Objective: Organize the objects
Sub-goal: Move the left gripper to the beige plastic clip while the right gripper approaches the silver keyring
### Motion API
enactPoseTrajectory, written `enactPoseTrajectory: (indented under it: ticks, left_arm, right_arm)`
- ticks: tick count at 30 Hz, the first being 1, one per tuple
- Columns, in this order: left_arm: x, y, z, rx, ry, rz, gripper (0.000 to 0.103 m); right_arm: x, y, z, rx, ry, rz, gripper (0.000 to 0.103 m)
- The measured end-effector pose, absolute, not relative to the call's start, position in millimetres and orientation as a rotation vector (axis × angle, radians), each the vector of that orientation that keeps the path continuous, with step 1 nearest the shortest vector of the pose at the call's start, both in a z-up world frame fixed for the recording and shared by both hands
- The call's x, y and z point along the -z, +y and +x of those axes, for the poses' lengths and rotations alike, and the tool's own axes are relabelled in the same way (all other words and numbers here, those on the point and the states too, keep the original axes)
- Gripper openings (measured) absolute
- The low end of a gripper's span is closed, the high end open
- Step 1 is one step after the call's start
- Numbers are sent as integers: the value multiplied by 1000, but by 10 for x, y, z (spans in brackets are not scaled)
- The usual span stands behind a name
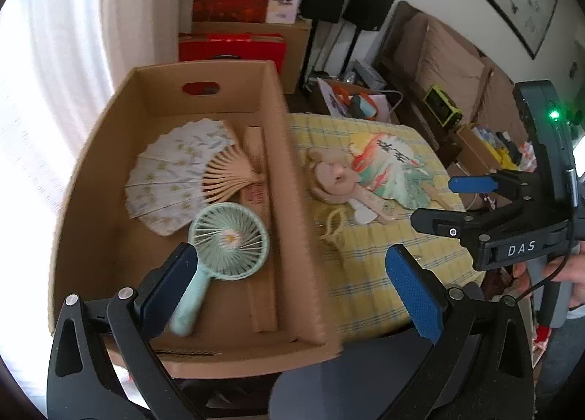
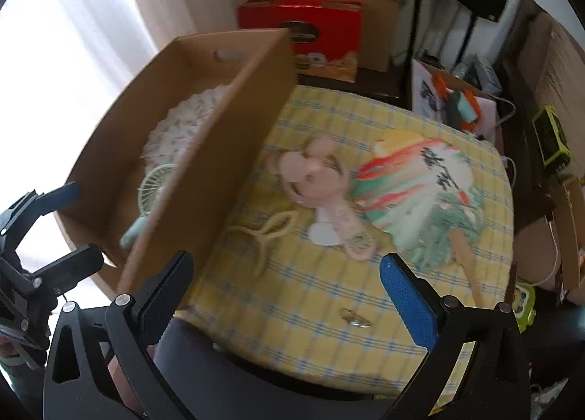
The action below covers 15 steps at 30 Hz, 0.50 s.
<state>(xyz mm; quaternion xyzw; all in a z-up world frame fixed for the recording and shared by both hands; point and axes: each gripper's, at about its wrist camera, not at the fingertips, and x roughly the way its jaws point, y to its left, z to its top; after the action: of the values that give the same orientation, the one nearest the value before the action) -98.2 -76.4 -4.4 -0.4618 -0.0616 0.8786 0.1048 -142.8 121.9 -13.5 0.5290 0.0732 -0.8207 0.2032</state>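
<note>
Since both jaws are spread wide and empty, I'd grab the pink handheld fan [image 2: 321, 178] right of the cardboard box [image 2: 204, 164] by its stiff handle; looks light, grille fragile.

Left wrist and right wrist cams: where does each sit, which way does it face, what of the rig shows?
Left wrist: on the left hand-held gripper, angled down over the cardboard box holding a mint handheld fan and a folding fan; its own open fingers show, plus the right hand-held gripper and a hand.
Right wrist: on the right hand-held gripper, angled down at the yellow checked cloth; own open fingers, left hand-held gripper at the left edge.
Shared: box, both fans, pink plush fan, painted round fan.
</note>
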Motion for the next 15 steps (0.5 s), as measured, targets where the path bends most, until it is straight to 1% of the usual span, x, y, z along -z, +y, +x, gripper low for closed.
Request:
enactPoseTrajectory:
  ticks: [6,12,15]
  left_arm:
    - [121,-421,-1083,-2535,-197,-1353,103]
    - [216,-143,-1199,-2508,-264,-1327,103]
    - [281,-15,-1278,-2500,-261,-1329,103]
  right_arm:
    - [158,1580,-1472,2342,175,1428,103]
    - [339,1894,-1548,2373,138,1436,103]
    - [411,2011,-1564,2385,123,1449,103]
